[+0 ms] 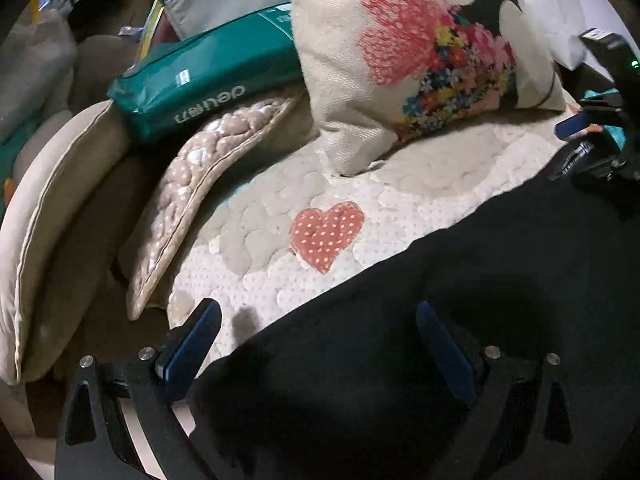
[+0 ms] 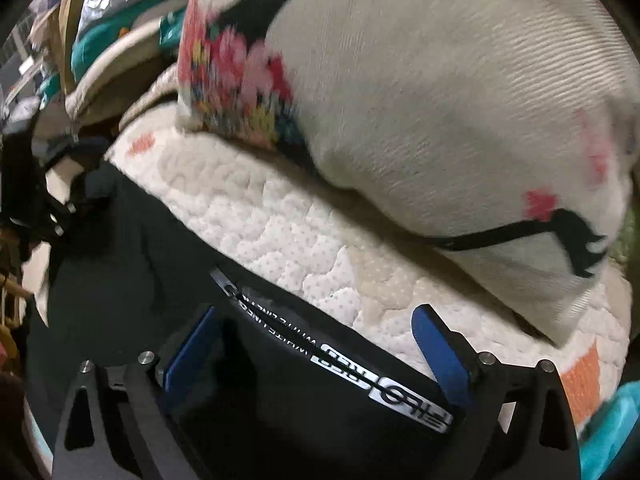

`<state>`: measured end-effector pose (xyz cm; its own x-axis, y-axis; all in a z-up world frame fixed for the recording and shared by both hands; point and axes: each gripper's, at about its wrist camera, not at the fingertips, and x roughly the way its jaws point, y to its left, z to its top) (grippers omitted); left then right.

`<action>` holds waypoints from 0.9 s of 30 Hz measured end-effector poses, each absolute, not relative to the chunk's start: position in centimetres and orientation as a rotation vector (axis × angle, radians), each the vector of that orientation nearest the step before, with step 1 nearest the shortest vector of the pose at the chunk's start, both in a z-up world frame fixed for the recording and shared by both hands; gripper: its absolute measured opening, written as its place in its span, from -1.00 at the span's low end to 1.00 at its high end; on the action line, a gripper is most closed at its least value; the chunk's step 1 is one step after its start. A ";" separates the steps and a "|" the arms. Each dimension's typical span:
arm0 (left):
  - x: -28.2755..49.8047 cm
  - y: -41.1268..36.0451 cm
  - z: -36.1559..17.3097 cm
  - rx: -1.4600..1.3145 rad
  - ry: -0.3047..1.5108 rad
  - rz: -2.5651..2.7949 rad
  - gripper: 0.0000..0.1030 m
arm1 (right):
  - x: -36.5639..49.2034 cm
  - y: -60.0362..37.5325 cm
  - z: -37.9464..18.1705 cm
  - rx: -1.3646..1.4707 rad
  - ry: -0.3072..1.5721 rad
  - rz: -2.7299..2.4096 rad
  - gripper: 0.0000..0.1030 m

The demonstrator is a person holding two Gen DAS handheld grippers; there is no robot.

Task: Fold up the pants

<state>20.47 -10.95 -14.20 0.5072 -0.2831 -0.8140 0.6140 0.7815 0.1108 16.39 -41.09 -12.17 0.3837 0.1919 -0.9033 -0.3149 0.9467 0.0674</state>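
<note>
Dim, warm indoor light. Both fisheye views bend strongly at the dark rounded corners. The black pants [image 1: 460, 320] lose all detail in shadow; the floral cushion [image 2: 440, 100] is motion-blurred in the right wrist view.

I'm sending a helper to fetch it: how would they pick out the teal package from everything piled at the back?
Start at the big cream cushion with the pink floral print standing on the quilted cover. Just left of it, a flat teal plastic-wrapped package lies tilted on beige pillows. It is the only glossy teal item there, with white lettering along its edge.
</note>
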 end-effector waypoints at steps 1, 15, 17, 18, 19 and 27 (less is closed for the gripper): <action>20.7 -10.6 -14.2 0.393 0.904 -0.566 0.91 | 16.5 -40.7 -12.9 -0.149 1.152 0.330 0.94; 16.9 -8.8 -10.4 0.269 0.901 -0.555 -0.84 | 13.2 -40.1 -9.9 -0.120 1.109 0.344 -0.68; 15.7 -8.3 -9.2 0.253 0.875 -0.547 -0.84 | 12.4 -40.2 -8.9 -0.108 1.090 0.331 -0.70; 15.8 -7.8 -8.4 0.241 0.865 -0.546 -0.84 | 12.0 -40.3 -8.4 -0.102 1.080 0.326 -0.70; 14.9 -7.3 -7.6 0.226 0.852 -0.545 -0.84 | 11.4 -40.3 -7.8 -0.093 1.069 0.320 -0.72; 6.9 -6.6 -2.9 0.161 0.778 -0.531 -0.84 | 4.1 -38.8 -3.7 -0.072 1.012 0.317 -0.73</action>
<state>6.94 -6.65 -2.89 0.5890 -0.3957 -0.7047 0.5119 0.8574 -0.0535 4.07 -38.80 -3.72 0.4888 0.2277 -0.8422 -0.2937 0.9519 0.0869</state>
